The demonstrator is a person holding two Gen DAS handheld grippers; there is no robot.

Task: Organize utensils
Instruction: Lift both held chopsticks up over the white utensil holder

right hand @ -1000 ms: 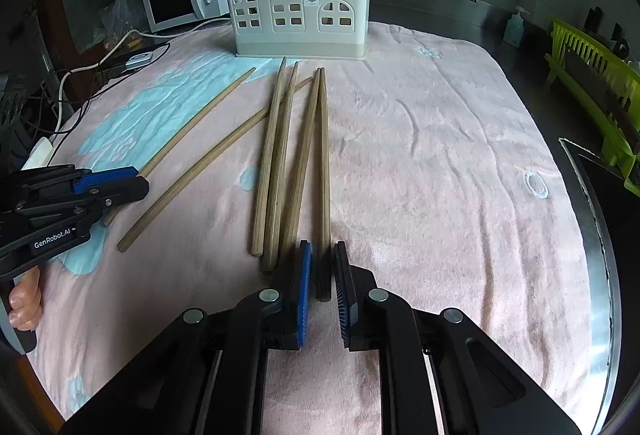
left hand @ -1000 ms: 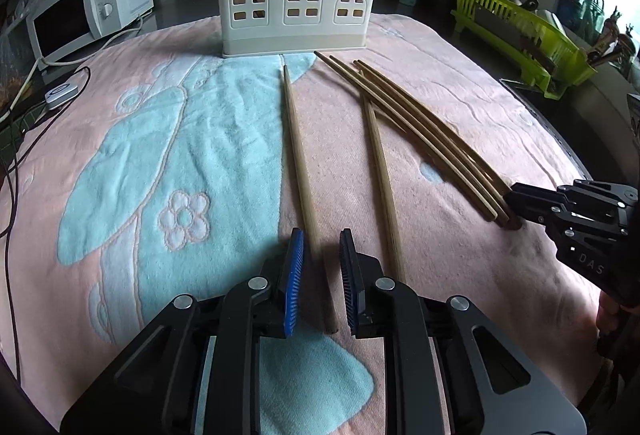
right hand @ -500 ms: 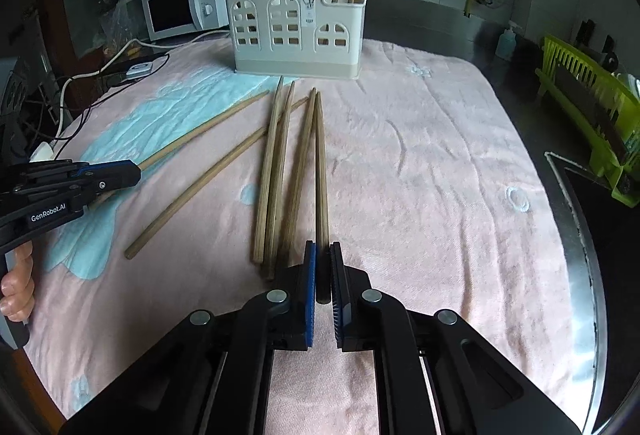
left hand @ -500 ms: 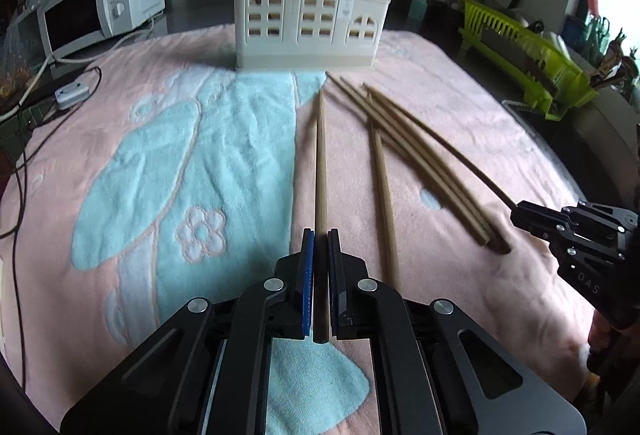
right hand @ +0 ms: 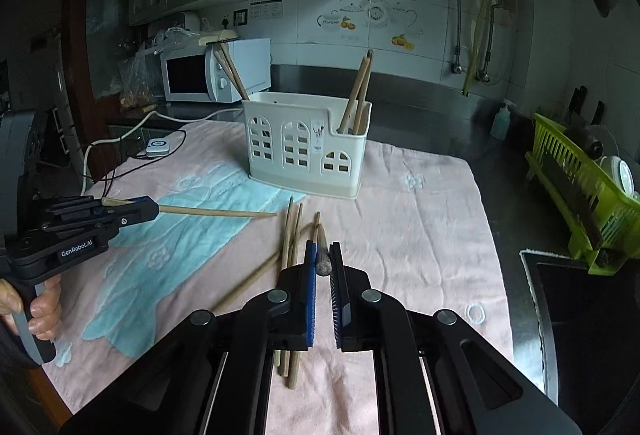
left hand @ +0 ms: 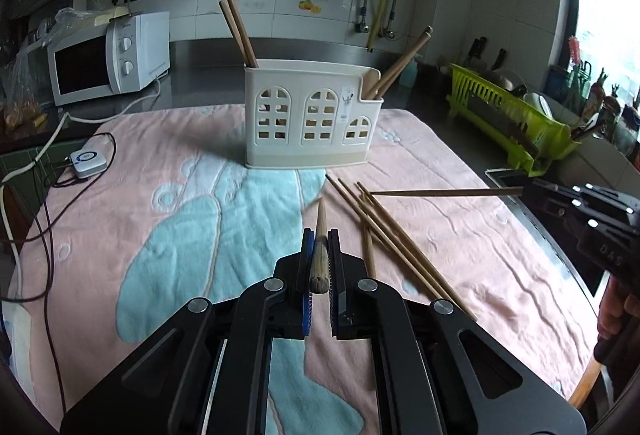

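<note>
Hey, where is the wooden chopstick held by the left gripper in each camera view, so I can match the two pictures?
Left wrist view: wooden chopstick at centre, clamped in the left gripper, pointing away toward the holder.
Right wrist view: same chopstick at left, running sideways from the left gripper over the pink and blue towel.
Shared landmark: cream plastic utensil holder with arched windows, behind the chopstick's tip.

Utensil holder (left hand: 312, 123) at the towel's (left hand: 120, 195) far edge — loose chopsticks (left hand: 400, 247) before it, microwave (left hand: 108, 59) behind-left.
</note>
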